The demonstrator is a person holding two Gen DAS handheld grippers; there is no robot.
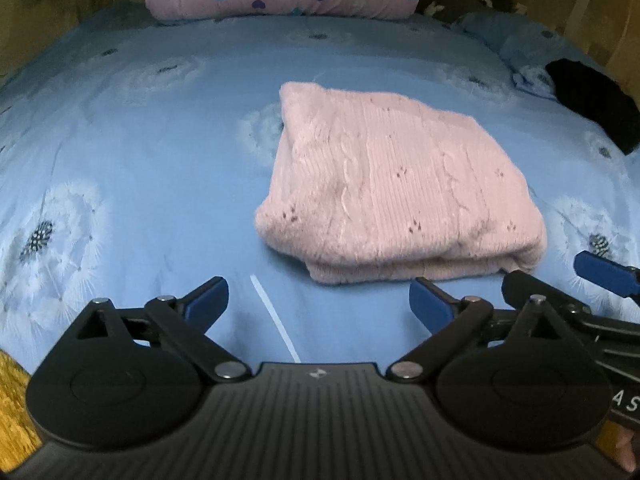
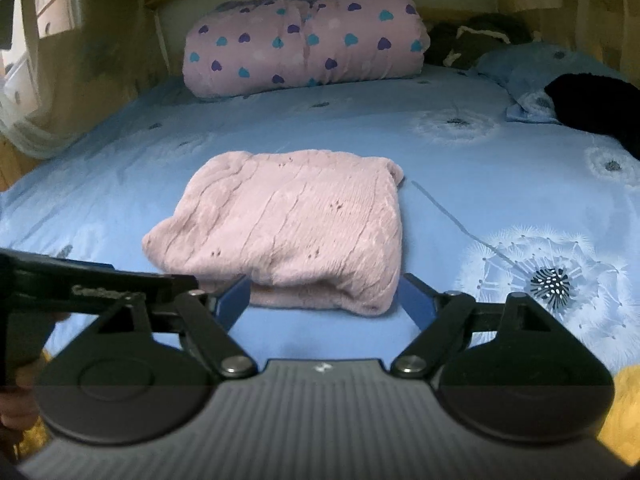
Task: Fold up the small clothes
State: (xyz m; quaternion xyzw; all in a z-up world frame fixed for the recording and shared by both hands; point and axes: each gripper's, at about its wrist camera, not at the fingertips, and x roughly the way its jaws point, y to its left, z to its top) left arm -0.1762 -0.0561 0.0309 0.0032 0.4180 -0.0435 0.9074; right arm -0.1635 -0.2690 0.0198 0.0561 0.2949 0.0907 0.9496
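Observation:
A pink knitted sweater (image 1: 392, 200) lies folded into a thick rectangle on the blue dandelion-print bed sheet (image 1: 140, 160). My left gripper (image 1: 318, 300) is open just in front of the sweater's near edge, to the left of its middle, and holds nothing. My right gripper (image 2: 324, 294) is open too, its fingers straddling the near right part of the sweater (image 2: 288, 224) without pinching it. In the left wrist view the right gripper (image 1: 560, 278) shows at the sweater's near right corner. One finger of the left gripper (image 2: 120, 280) crosses the right wrist view at the left.
A rolled pink quilt with heart print (image 2: 304, 36) lies across the head of the bed. A black garment (image 1: 592, 100) rests at the right beside a blue pillow (image 2: 532, 64). Wooden walls close in the bed's sides. A hand (image 2: 16, 400) shows at the lower left.

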